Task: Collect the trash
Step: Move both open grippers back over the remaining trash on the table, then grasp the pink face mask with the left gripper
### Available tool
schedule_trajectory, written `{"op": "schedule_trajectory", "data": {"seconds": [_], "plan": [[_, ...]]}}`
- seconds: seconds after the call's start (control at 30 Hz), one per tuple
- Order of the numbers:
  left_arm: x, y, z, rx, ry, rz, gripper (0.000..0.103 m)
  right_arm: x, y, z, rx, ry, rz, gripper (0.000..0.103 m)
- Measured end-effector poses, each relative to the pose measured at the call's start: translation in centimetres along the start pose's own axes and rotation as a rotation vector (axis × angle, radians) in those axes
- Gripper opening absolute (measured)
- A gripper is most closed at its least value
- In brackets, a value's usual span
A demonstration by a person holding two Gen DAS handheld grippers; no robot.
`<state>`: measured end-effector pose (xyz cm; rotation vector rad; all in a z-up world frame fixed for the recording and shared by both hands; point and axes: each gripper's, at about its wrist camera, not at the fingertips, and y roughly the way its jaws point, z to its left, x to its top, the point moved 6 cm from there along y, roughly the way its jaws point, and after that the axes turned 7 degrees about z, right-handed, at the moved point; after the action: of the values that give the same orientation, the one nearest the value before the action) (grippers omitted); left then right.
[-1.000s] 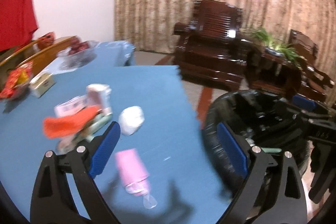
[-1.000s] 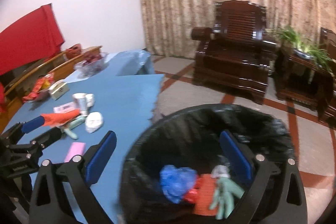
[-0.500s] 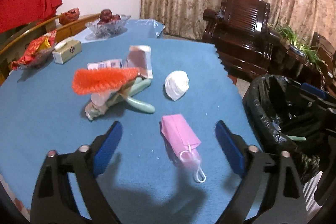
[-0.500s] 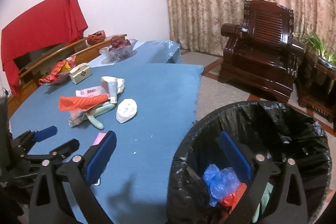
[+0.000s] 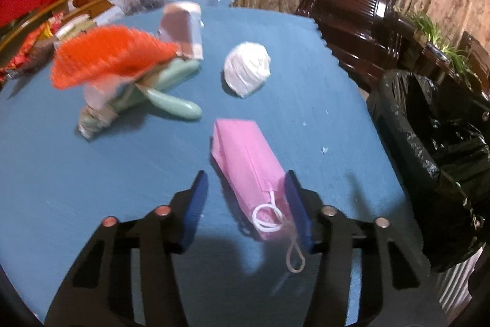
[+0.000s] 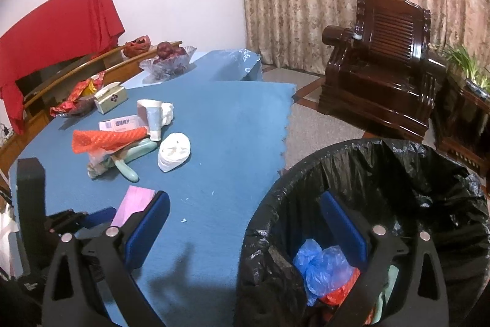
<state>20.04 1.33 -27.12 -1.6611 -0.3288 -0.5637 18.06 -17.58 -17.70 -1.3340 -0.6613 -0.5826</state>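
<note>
A folded pink face mask with white ear loops lies on the blue tablecloth. My left gripper sits low over the mask's near end with its jaws closing. The right pad is at the mask's edge, the left pad stands apart. Behind lie a white crumpled wad, an orange net, a pale green glove and a paper cup. My right gripper is open and straddles the rim of the black-lined bin. A blue bag and other rubbish lie in the bin.
The bin stands at the table's right edge. A dark wooden armchair and a plant stand are behind it. A fruit bowl, a small box and snack wrappers sit at the table's far left.
My left gripper has come down and forward onto the pink mask, and its jaws have narrowed around it. My right gripper has swung left, bringing more of the table into its view.
</note>
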Motion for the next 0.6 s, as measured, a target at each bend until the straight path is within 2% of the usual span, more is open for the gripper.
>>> {"op": "schedule_trajectory", "data": {"seconds": [0.2,0.37,0.6], "plan": [[0.0,0.0,-0.5,-0.021,0.010,-0.005,0.011,0.5,-0.1,0.6,0.010,-0.014,-0.006,0.097],[0.6,-1.4,0.1,-0.019,0.005,-0.044,0.009,1.2,-0.1,1.6,0.020,-0.033,-0.015,0.097],[2.2,-4.1,2.2,0.031,-0.016,-0.106,0.009,2.5,0.5,3.4,0.041,-0.055,-0.026,0.097]]}}
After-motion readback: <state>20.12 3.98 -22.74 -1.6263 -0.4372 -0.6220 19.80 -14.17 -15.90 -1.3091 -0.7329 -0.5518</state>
